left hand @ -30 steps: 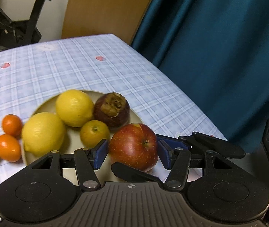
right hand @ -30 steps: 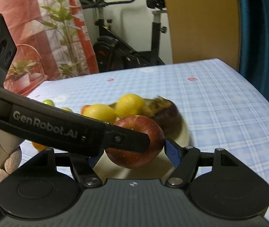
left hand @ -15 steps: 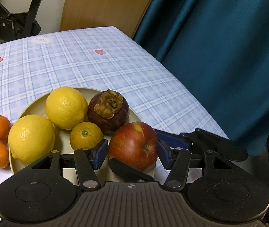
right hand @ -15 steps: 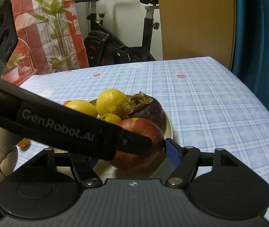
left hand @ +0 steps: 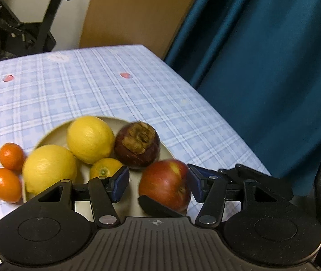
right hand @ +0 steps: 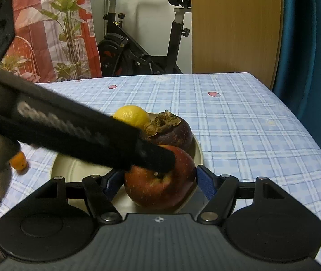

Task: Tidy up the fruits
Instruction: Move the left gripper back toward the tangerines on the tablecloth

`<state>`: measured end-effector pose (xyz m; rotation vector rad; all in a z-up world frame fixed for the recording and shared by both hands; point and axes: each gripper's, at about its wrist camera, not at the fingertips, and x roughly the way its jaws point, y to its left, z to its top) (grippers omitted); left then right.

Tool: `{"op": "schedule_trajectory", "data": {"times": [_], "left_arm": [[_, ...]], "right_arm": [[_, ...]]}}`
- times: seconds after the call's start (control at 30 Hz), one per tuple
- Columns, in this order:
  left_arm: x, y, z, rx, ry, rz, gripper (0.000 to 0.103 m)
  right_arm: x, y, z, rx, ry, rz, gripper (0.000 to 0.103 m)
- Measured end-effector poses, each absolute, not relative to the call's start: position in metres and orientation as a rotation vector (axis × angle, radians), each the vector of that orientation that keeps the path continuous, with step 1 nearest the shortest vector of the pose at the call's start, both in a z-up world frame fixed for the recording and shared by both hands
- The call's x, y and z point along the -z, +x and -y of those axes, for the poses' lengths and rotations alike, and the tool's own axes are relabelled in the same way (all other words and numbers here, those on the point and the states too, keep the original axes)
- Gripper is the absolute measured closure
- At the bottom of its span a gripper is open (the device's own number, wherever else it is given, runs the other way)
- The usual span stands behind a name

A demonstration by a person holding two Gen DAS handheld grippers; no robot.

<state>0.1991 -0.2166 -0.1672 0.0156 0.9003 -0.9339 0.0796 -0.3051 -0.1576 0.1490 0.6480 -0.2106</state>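
Apple point(left hand: 165, 185) slid toward 3 o'clock inside our slack left gripper point(left hand: 158, 184); right gripper point(right hand: 160, 180) clenched it, plating, release due next.

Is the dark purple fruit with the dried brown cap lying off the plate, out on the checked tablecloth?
No, the purple fruit sits on the plate, beside a lemon and behind the red apple.

Exercise bike point(right hand: 142, 43), teal curtain point(left hand: 273, 67), potted plant point(right hand: 70, 33) behind checked tablecloth point(right hand: 239, 117).
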Motion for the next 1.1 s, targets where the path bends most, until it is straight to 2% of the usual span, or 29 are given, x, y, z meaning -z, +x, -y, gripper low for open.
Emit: {"op": "schedule_trajectory", "data": {"times": [0.53,1.03,1.1], "left_arm": [[0.127,0.198,0.093,0.618,-0.173,-0.742,0.043],[0.095,0.217,0.007,0.470,-0.143,-0.630,0.043],[0.091,0.222,-0.001,0.458,-0.128,-0.615,0.043]], "right_arm": [[0.136,0.065,0.285,0.196,0.121,-0.529,0.031],[0.119,0.096,0.240,-0.014,0.087,-0.501,0.031],[0.118,0.105,0.231,-0.042,0.075,-0.505,0.036]]}}
